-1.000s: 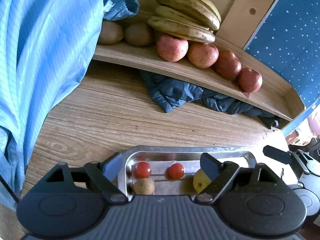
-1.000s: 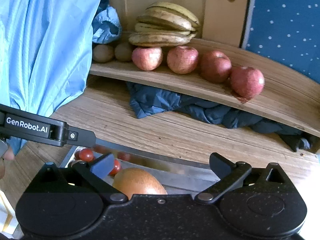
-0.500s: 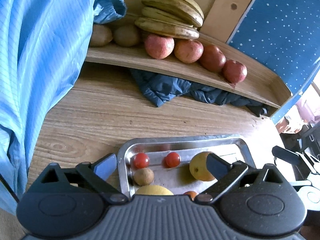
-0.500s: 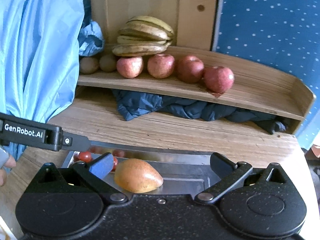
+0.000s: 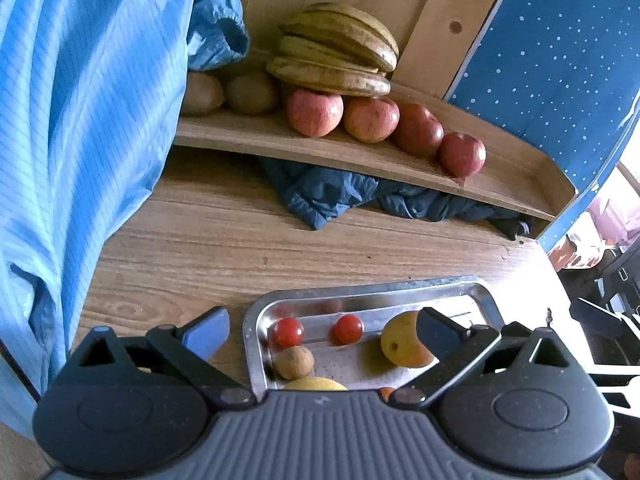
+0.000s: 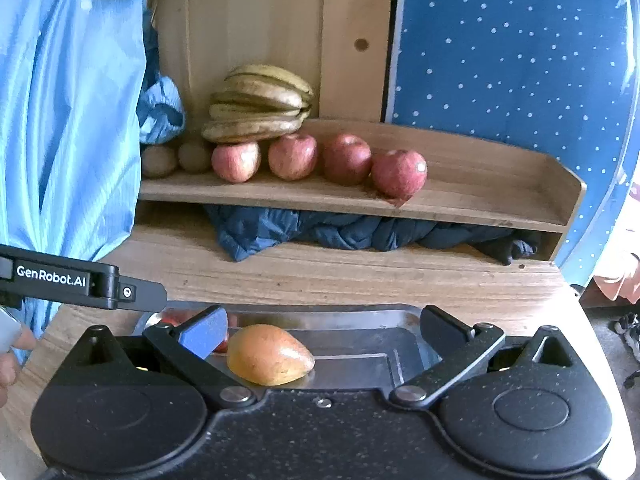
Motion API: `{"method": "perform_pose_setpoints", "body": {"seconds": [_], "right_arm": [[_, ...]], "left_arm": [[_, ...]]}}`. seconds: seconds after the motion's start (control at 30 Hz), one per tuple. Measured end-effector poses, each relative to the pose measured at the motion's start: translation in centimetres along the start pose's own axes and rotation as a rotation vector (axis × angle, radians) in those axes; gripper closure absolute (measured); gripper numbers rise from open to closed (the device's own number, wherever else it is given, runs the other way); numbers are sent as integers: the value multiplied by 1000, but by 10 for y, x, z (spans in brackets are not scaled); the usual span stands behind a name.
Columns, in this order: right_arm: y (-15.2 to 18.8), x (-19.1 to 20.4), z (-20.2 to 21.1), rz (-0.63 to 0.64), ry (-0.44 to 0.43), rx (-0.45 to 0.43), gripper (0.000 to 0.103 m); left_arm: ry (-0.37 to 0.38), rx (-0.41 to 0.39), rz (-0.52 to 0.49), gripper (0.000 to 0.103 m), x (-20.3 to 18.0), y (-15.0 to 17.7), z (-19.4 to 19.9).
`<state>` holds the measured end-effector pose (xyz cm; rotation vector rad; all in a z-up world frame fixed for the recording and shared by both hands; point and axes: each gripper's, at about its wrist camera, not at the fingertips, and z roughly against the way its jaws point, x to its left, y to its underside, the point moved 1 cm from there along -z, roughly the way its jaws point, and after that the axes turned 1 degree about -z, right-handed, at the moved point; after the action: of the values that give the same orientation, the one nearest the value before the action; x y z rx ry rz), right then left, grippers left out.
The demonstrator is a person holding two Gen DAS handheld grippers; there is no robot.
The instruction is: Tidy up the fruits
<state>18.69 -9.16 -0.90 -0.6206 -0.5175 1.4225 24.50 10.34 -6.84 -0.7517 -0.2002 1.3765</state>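
Above the metal tray (image 6: 404,356), my right gripper (image 6: 322,330) is wide and empty, my left gripper (image 5: 320,330) too. Next I should close on the mango (image 6: 270,354) lying inside, then carry it to the shelf (image 6: 460,200).

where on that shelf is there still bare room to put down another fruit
The shelf is bare from the rightmost apple to its right end wall. Its left half is crowded: four apples in a row, bananas, two brown fruits. The tabletop between shelf and tray is also free.
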Motion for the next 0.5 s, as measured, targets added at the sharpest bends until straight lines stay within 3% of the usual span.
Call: {"method": "perform_pose_setpoints", "body": {"seconds": [0.5], "right_arm": [[17, -18, 39, 33, -70, -29, 1]], "left_arm": [[-42, -70, 35, 1, -26, 33, 36]]}}
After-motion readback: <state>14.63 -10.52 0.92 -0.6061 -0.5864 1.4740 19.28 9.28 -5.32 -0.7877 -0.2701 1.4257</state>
